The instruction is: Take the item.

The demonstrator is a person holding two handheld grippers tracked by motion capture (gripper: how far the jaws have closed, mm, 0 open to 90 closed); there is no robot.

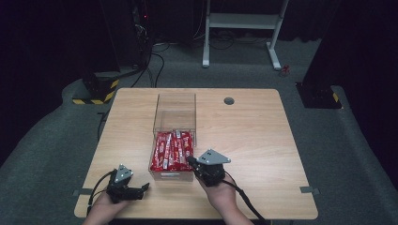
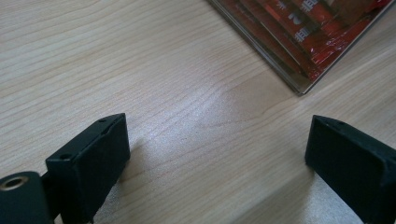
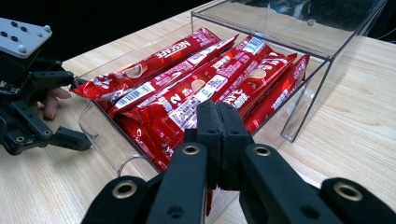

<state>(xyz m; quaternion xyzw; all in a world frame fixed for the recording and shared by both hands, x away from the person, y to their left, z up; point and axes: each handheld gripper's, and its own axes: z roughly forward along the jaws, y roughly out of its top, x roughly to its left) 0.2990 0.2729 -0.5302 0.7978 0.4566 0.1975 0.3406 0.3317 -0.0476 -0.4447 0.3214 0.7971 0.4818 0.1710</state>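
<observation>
Red sachets [image 3: 196, 88], one reading "NESCAFE", another "2", fill the near half of a clear box [image 1: 174, 112] at table [image 1: 263, 140] centre. Our right gripper [image 3: 219, 135], jaws pressed together and holding nothing we can see, sits at the box's 5 o'clock corner. Our left gripper [image 1: 143, 186], jaws wide and empty, rests at 8 o'clock on bare wood.
</observation>
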